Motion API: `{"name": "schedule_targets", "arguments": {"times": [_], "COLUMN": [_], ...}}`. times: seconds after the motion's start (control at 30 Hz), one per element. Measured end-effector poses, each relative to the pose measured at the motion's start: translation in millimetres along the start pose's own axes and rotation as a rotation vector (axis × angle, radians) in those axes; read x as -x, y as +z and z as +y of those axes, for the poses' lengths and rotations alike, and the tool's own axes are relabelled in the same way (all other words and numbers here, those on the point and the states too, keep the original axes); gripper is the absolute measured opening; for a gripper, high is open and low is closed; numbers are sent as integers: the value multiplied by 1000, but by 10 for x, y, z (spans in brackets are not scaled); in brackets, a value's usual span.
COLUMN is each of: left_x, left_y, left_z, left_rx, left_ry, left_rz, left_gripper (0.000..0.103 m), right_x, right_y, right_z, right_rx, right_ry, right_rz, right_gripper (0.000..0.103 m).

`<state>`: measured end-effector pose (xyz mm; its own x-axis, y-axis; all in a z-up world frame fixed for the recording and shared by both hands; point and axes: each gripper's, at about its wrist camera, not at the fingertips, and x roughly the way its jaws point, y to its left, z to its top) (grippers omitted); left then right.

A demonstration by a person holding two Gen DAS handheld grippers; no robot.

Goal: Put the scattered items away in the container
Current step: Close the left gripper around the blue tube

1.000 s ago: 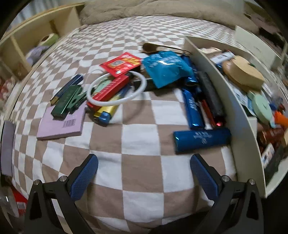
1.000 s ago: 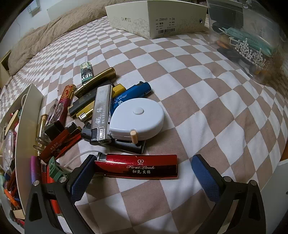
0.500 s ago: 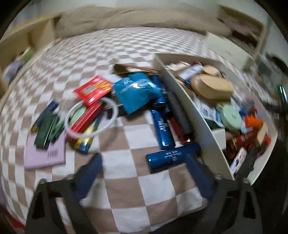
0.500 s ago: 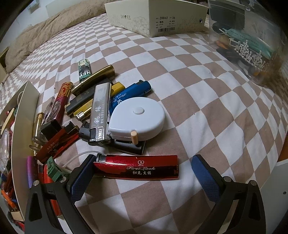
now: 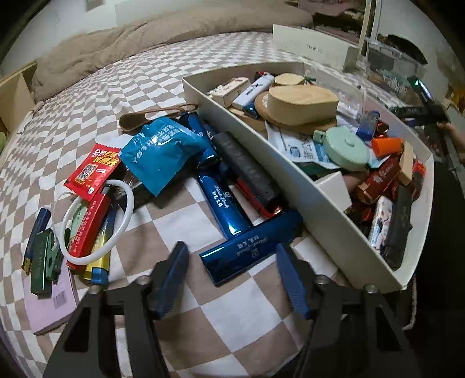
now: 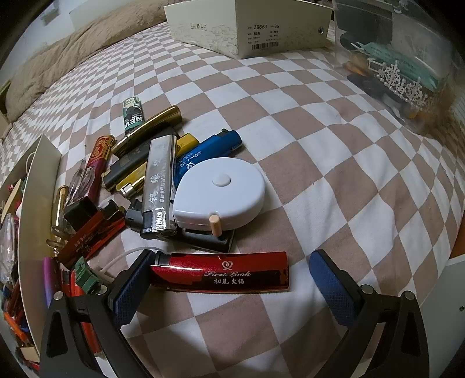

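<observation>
Left gripper (image 5: 229,250): jaws have just been closing and are standing at a narrow gap. Nothing is plainly clamped. The nearest blue lighter (image 5: 251,251) seems to be lying just past the fingertips, on the checked bed (image 5: 232,325).

Right gripper (image 6: 232,256): jaws are gaping wide and holding nothing. One red lighter (image 6: 221,274), reading "First Look", is lying crosswise between the fingers. Its cap end is sitting against one finger, and the other finger is standing apart.

Left view, going outward:
- Three blue lighters showing in all, plus one dark grey lighter (image 5: 247,168), all lying beside the container (image 5: 319,197).
- One white ring (image 5: 128,209), one red sachet (image 5: 93,168) and one teal packet (image 5: 162,151).
- The container, a white tray, is sitting on the bed at the right and is already holding many items.

Right view, going outward:
- One white tape measure (image 6: 221,192) is resting on the lighter pile.
- One silver lighter (image 6: 158,186) is lying against it.
- One green lighter (image 6: 132,116) is showing "NEW".
- One shoe box (image 6: 247,26) at the far side is reading "ZB863" and "36".
- The container wall is showing at the left edge.
</observation>
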<state>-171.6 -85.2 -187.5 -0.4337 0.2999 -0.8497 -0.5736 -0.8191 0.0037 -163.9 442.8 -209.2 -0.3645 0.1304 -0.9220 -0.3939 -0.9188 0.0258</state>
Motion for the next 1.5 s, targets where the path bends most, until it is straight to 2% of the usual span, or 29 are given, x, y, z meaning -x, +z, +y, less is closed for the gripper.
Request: {"name": "schedule_targets", "arguments": {"times": [0.13,0.3,0.37,0.43,0.6,0.63,0.67,0.7,0.73,0.77,0.93,1.13,1.2,1.23,1.27,1.4,1.5], "left_x": [8,95,110,113,127,132,139,148,155,167,94,-46,-93,-135,-152,-228,-223], "left_y": [9,-20,-50,-77,-114,-108,-97,-91,-80,-69,-16,64,95,109,116,96,50], "left_z": [-54,77,118,162,253,256,253,249,238,218,114,2,-36,-57,-58,38,125], "left_rx": [7,102,123,158,207,205,196,184,171,151,71,43,19,-4,-11,-2,48], "left_ry": [40,15,35,29,-3,14,37,54,71,87,97,7,41,84,102,176,158], "left_rz": [4,7,10,9,1,-5,-8,-10,-16,-31,-12,20,17,19,14,23,2], "left_gripper": [44,33,21,16,15,20,38,51,73,78,78,79,84,94,99,103,103], "right_x": [-2,6,4,3,1,0,0,0,-1,-1,-3,-4,-5,-6,-6,0,-4], "right_y": [2,-4,0,1,1,1,1,1,2,2,3,3,3,4,3,1,7], "right_z": [-2,1,-1,-3,-3,-3,-4,-3,-4,-4,-5,-4,-6,-6,-6,0,-3], "right_rx": [0,-2,-2,-2,-2,-2,-2,-2,-2,-2,-2,-2,-2,-2,-2,-2,-2], "right_ry": [0,4,4,4,4,4,4,4,4,4,4,5,5,5,5,6,6], "right_rz": [0,-2,-1,-1,-1,-2,-2,-2,-2,-2,-2,-2,-2,-2,-2,-3,-3], "right_gripper": [103,103,103,103,103,103,103,103,103,103,103,103,103,103,103,103,103]}}
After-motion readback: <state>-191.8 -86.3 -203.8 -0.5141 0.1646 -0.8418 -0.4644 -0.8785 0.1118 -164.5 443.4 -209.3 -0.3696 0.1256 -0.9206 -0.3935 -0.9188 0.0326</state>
